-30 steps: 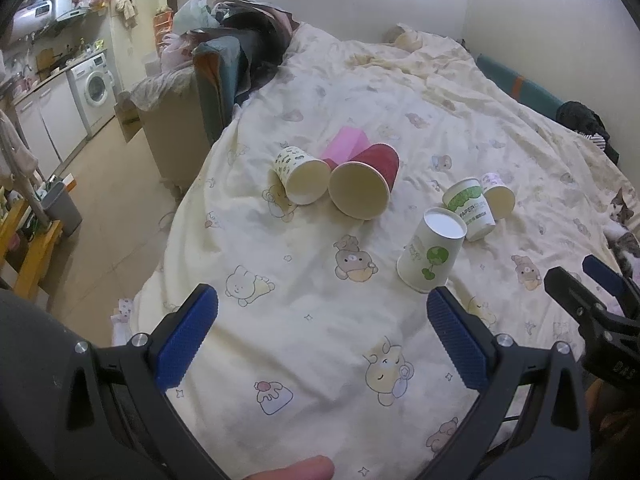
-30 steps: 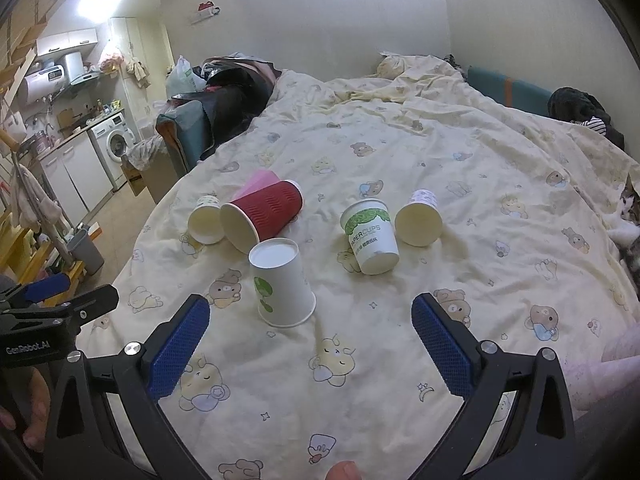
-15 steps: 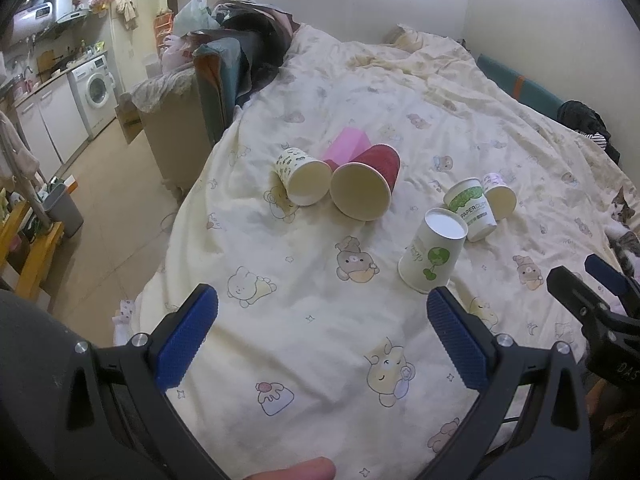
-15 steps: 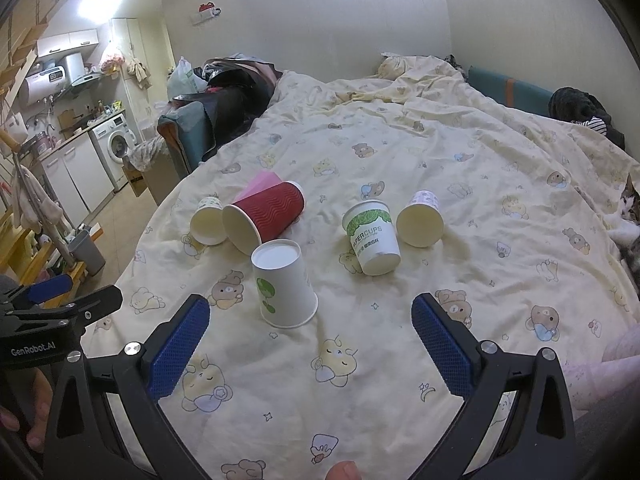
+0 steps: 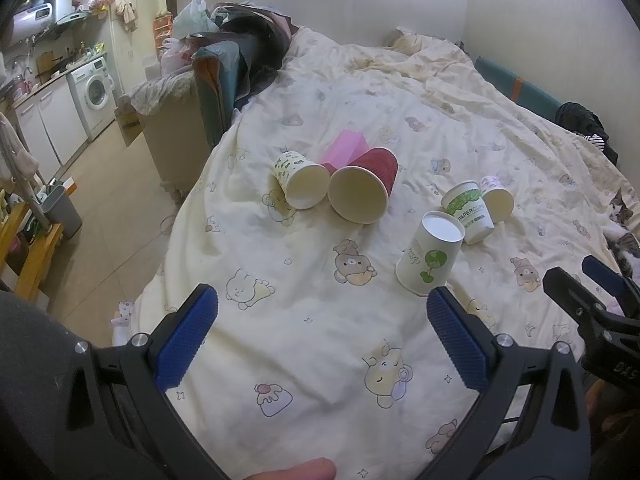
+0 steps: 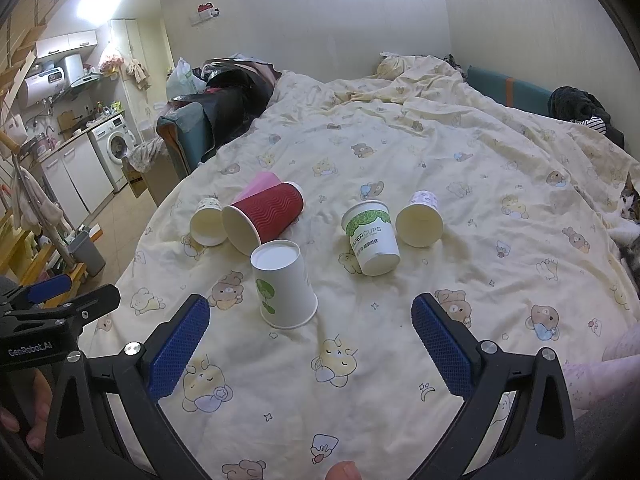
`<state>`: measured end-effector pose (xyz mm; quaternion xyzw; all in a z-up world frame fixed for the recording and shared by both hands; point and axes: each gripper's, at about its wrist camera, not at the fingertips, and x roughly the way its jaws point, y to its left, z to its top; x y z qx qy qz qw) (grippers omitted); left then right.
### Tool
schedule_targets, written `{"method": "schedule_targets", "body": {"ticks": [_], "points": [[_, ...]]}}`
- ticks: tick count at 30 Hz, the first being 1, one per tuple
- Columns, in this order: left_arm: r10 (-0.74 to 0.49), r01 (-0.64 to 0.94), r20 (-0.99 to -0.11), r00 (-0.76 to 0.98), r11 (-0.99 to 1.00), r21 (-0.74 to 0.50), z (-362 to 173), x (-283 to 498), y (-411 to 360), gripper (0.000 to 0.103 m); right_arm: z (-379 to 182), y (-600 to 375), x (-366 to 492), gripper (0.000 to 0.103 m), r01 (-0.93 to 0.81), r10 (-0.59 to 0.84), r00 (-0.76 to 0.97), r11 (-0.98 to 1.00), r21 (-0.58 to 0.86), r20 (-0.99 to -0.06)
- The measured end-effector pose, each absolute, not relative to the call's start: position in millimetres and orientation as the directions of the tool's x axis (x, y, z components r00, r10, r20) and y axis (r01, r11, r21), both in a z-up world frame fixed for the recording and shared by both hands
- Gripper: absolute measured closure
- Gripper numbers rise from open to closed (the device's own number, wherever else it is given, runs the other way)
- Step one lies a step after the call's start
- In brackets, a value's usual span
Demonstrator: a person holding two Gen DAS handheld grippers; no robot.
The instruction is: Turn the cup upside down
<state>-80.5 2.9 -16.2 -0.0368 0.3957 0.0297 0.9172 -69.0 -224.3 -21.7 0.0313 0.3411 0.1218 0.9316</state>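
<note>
Several paper cups sit on a cream bedspread (image 6: 360, 380). A white cup with a green tree print (image 6: 283, 285) (image 5: 431, 258) stands upside down nearest me. A green-banded cup (image 6: 372, 237) (image 5: 468, 210) also stands upside down. A red ribbed cup (image 6: 264, 217) (image 5: 365, 190), a small patterned cup (image 6: 207, 221) (image 5: 301, 184) and a small lilac-based cup (image 6: 420, 218) (image 5: 497, 198) lie on their sides. A pink cup (image 5: 345, 150) lies behind the red one. My left gripper (image 5: 322, 338) and my right gripper (image 6: 310, 338) are open and empty, short of the cups.
The bed's left edge drops to a tiled floor (image 5: 108, 216) with a grey bin (image 5: 60, 210) and a washing machine (image 5: 94, 94). An armchair piled with clothes (image 5: 216, 80) stands by the bed. A cat (image 6: 628, 216) lies at the right edge.
Both grippers have drifted slightly; the cups have not moved and both grippers stay open.
</note>
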Motion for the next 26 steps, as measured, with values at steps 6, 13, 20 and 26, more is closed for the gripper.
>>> {"method": "schedule_targets", "body": {"ticks": [6, 13, 20, 26], "points": [[0.023, -0.083, -0.724, 0.689, 0.995, -0.048, -15.6, -79.6, 2.1, 0.000, -21.2, -224.0, -69.7, 0.000, -0.209, 0.251, 0.739, 0.968, 0.141, -0.625], [0.021, -0.083, -0.728, 0.685, 0.995, -0.050, -15.4, -78.1, 1.6, 0.000, -20.9, -223.7, -70.1, 0.000, -0.207, 0.250, 0.739, 0.968, 0.141, -0.626], [0.018, -0.081, -0.728, 0.685, 0.995, -0.052, -15.9, -78.5, 2.2, 0.000, -21.0, -223.6, -69.9, 0.000, -0.209, 0.250, 0.738, 0.968, 0.140, -0.626], [0.008, -0.077, -0.732, 0.682, 0.995, -0.060, -17.3, -78.2, 2.4, 0.000, -20.7, -222.7, -70.6, 0.000, -0.211, 0.251, 0.737, 0.968, 0.139, -0.628]]}}
